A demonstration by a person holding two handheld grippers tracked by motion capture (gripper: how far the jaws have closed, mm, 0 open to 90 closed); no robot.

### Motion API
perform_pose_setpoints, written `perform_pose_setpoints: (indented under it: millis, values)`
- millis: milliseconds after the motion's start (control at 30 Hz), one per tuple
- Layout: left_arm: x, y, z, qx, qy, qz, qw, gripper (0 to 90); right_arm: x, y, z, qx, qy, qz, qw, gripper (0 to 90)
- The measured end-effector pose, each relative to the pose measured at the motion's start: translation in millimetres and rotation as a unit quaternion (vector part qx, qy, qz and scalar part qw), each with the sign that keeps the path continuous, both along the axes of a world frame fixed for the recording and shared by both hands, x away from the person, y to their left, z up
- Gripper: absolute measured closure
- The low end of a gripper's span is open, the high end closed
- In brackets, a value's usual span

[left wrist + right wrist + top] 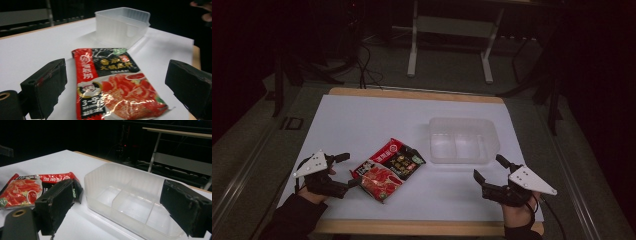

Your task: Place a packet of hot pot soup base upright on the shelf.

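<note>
White surface (362, 125) holds a red packet (387, 170) beside a clear box (463, 141).
Both grippers, left (346, 170) and right (490, 169), gape empty; the left one should slide in low and pinch the packet's edge.

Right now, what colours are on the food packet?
Red and black, with a red food picture; the packet shows best in the left gripper view.
</note>
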State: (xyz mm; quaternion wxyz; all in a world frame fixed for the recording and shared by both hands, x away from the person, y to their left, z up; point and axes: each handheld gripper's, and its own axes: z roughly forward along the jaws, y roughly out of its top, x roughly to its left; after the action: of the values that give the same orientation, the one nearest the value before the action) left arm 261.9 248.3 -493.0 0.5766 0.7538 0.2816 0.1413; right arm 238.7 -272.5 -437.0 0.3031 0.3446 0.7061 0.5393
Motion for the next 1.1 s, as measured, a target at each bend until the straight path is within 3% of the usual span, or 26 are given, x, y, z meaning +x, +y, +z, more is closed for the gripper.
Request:
perform_pose_setpoints:
  millis: [233,433,600,633,867,967,1100]
  values:
    - [-1.0,-3.9,0.9,0.009,0.017,-0.026,0.9995,4.2,2.6,2.2,-3.0,-0.013,0.006,0.004,0.9999,11.3]
    - [-3.2,-8.6,4.5,0.016,0.019,-0.039,0.9989,4.3,4.3,4.5,-5.1,-0.019,0.012,0.011,0.9997,11.3]
    - [-6.6,-12.5,12.5,0.010,0.027,-0.067,0.9973,4.3,4.4,5.1,-5.4,-0.019,0.015,0.011,0.9997,11.3]
    - [-9.1,-16.5,20.0,0.009,0.026,-0.076,0.9968,4.3,4.3,5.9,-5.5,-0.019,0.016,0.011,0.9996,11.3]
    - [-6.6,-26.4,38.4,0.012,0.021,-0.077,0.9968,4.2,2.6,9.3,-4.1,-0.023,0.011,0.013,0.9996,11.3]
    - [-1.0,-31.2,45.9,0.024,0.001,-0.062,0.9978,4.3,2.4,10.6,-4.1,-0.024,0.014,0.014,0.9995,11.3]
    - [7.9,-32.7,50.7,0.020,0.007,-0.061,0.9979,4.3,2.6,12.2,-4.2,-0.023,0.014,0.017,0.9995,11.3]
